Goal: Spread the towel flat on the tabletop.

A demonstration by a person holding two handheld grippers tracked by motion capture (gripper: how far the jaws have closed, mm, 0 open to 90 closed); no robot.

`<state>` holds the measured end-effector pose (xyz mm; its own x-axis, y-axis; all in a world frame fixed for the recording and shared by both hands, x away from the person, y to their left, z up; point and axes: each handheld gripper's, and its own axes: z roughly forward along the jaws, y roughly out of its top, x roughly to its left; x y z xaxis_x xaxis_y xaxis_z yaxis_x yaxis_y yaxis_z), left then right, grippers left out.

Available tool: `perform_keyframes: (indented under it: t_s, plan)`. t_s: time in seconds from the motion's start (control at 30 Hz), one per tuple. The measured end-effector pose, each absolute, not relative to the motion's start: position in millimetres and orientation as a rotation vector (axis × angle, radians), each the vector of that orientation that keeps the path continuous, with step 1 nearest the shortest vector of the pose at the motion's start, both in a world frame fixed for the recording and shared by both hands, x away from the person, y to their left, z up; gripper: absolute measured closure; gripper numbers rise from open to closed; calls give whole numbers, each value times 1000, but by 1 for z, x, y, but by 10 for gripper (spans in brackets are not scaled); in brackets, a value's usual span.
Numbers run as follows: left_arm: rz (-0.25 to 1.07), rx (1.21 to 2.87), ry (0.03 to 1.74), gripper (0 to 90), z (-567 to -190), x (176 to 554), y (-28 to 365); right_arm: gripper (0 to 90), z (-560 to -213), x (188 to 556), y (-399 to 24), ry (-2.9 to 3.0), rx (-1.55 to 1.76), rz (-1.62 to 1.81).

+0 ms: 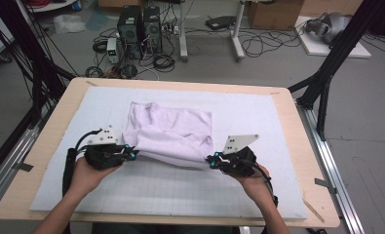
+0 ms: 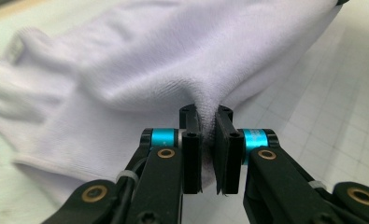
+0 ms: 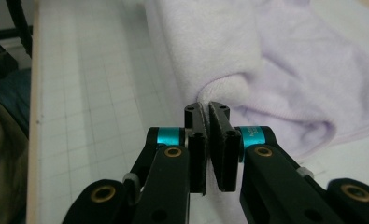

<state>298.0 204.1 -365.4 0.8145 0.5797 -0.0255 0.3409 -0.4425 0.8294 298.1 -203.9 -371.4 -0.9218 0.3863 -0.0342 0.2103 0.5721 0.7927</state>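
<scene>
Pale lilac towel (image 1: 173, 131) lying rumpled mid-surface on white gridded mat (image 1: 258, 109), far part flat, near edge lifted off mat between both grippers. Mat covering most of wooden surface (image 1: 58, 105).

Left gripper (image 1: 129, 154) at towel's near-left corner, held in left hand (image 1: 85, 175). Fingers (image 2: 192, 140) clamped on a fold of towel: in left gripper view, cloth pinched tight between the two black pads, bunching up and fanning out above them. Grey three-cornered plate on top of gripper, cable looping off to left.

Right gripper (image 1: 211, 160) at towel's near-right corner, held in right hand (image 1: 253, 183). Fingers (image 3: 223, 140) clamped on towel edge too: in right gripper view, thick rolled hem caught between pads, nearly no gap. Rest of towel spreading away to far right in that view, w/ a soft fold just beside the grip.

Near edge of towel stretched btw. the two grips, sagging slightly in middle, shadow under it on mat. Far corners resting on mat, far-left one a bit humped. Grippers well apart, approx. level w/ each other, both pointing inward toward towel.

Beyond surface: floor w/ computer towers (image 1: 139, 24), tangled cables, cardboard box (image 1: 275, 13) far right. Black frame struts at left and right of surface.
</scene>
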Motion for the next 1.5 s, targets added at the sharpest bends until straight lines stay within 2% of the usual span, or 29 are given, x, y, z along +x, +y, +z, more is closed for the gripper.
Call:
perform_keyframes:
  t_s: [0.27, 0.4, 0.5, 0.6, 0.63, 0.9, 1.03, 1.17, 1.33, 1.5]
  plan:
    - [360, 2003, 624, 828, -323, 286, 221, 862, -331, 286, -204, 2513, 425, 1393]
    - [401, 2012, 642, 827, -321, 290, 223, 862, -320, 283, -199, 2488, 390, 1374]
    - [384, 2073, 713, 825, -347, 310, 217, 862, -335, 294, -191, 2528, 415, 1313]
    - [343, 2101, 782, 825, -373, 331, 214, 861, -365, 311, -185, 2586, 499, 1276]
    - [332, 2102, 810, 822, -384, 339, 211, 860, -384, 321, -180, 2625, 555, 1225]
    - [355, 2159, 864, 815, -414, 370, 189, 851, -413, 352, -180, 2656, 677, 1182]
    - [347, 2173, 871, 767, -417, 369, 189, 740, -419, 355, -183, 2649, 697, 1190]
    - [351, 2124, 896, 640, -405, 362, 199, 707, -414, 347, -193, 2613, 695, 1247]
    - [366, 2072, 854, 603, -392, 342, 209, 659, -407, 324, -209, 2567, 667, 1285]
    - [334, 2042, 813, 555, -396, 322, 205, 641, -410, 309, -214, 2553, 627, 1276]
